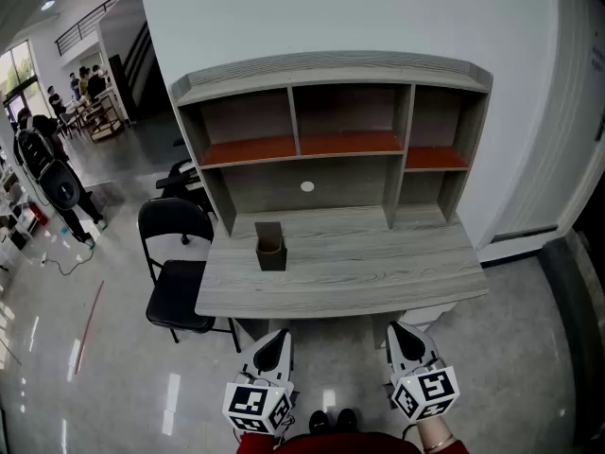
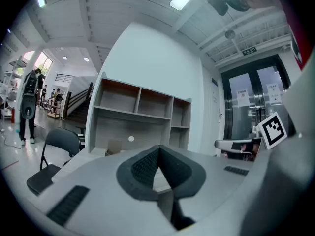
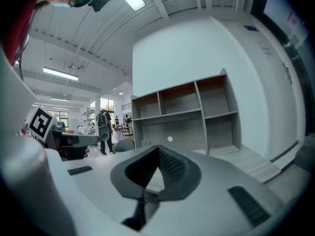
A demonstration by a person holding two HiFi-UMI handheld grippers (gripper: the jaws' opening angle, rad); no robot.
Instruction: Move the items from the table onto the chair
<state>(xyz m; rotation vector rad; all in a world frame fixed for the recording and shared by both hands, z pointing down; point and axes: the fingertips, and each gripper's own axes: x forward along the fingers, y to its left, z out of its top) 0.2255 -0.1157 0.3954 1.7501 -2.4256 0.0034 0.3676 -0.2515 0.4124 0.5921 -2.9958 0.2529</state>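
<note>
Brown and open at the top, the small square box (image 1: 270,246) stands upright on the grey wood-grain desk (image 1: 378,265), its long axis vertical and its mouth pointing straight up. It sits on the left half of the desktop, in front of the back panel of the desk's shelf unit (image 1: 331,112), with nothing touching it.

The left gripper (image 1: 274,340) hangs low in front of the desk's near edge, jaws pointing forward toward the desk. In the left gripper view its dark ribbed jaws are clenched together at the tips, with nothing between them (image 2: 158,150). The box lies ahead of these jaws and well apart from them; in that view it shows a little left of the jaw tips (image 2: 114,146).

The right gripper (image 1: 405,334) is held beside the left one, also short of the desk edge. Its jaws are likewise pressed tip to tip and empty (image 3: 158,150). From them the box is ahead and off to the left, well apart.

The black folding chair (image 1: 178,274) stands just beside the desk's left end, ahead and left of the left gripper's jaws, its seat bare.
</note>
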